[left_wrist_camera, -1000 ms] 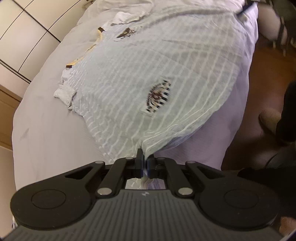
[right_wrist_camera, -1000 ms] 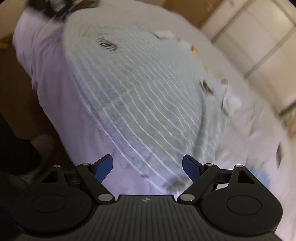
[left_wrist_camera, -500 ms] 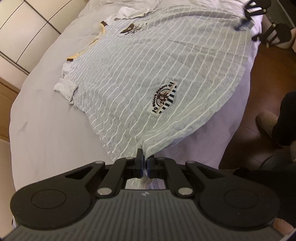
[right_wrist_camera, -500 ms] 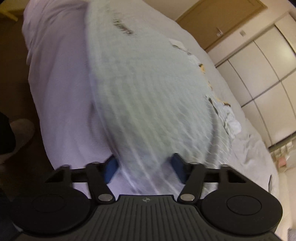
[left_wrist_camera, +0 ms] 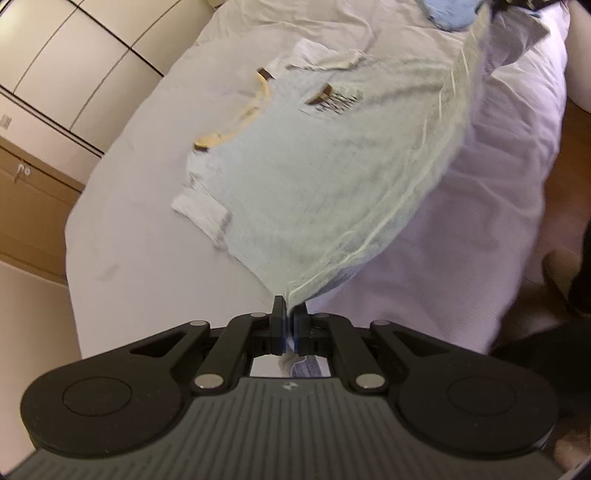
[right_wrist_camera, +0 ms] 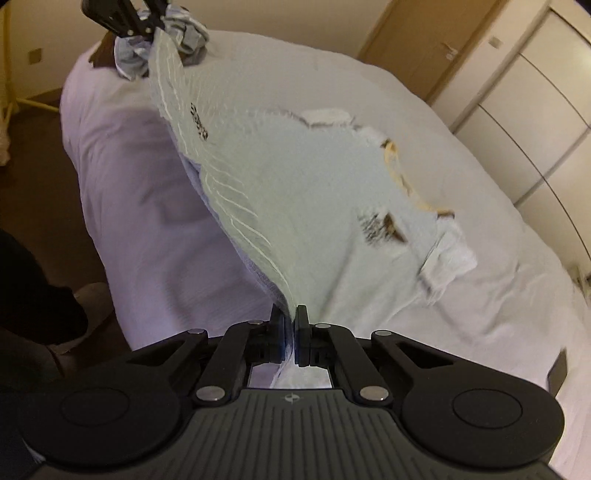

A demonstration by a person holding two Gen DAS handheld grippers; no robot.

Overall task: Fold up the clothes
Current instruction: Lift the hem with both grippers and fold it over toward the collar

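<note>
Shirt (left_wrist_camera: pixel 325 177) hem is pinched at both ends and I have it lifted off the bed (left_wrist_camera: pixel 122 236), while the collar half lies flat on the sheet. On my left gripper (left_wrist_camera: pixel 290 314) the 2 fingers are pressed together with a fold of pale striped cloth squeezed between them, and a bit of fabric pokes out behind the pads. My right gripper (right_wrist_camera: pixel 290 314) looks the same: fingers closed tight on the other hem corner, cloth bunched in the slot. From the left view, the raised hem edge runs up and away to the top right, where I can see the right gripper's dark frame at the frame edge, holding the far corner. From the right view, the left gripper (right_wrist_camera: pixel 125 18) shows at the top left with the hem stretched between us like a taut sail. Under the raised edge I see the white stripes on the shirt's outer face and 1 printed patch (right_wrist_camera: pixel 199 120). The yellow collar (left_wrist_camera: pixel 236 125) with brown tips lies on the sheet past the lifted part, and a second dark print (left_wrist_camera: pixel 336 99) sits beside it. 1 short sleeve (left_wrist_camera: pixel 201 214) lies folded at the shirt's side on the bed. A blue garment (left_wrist_camera: pixel 450 13) rests beyond the shirt in the left view. Wardrobe doors (left_wrist_camera: pixel 62 62) stand past the bed.
</note>
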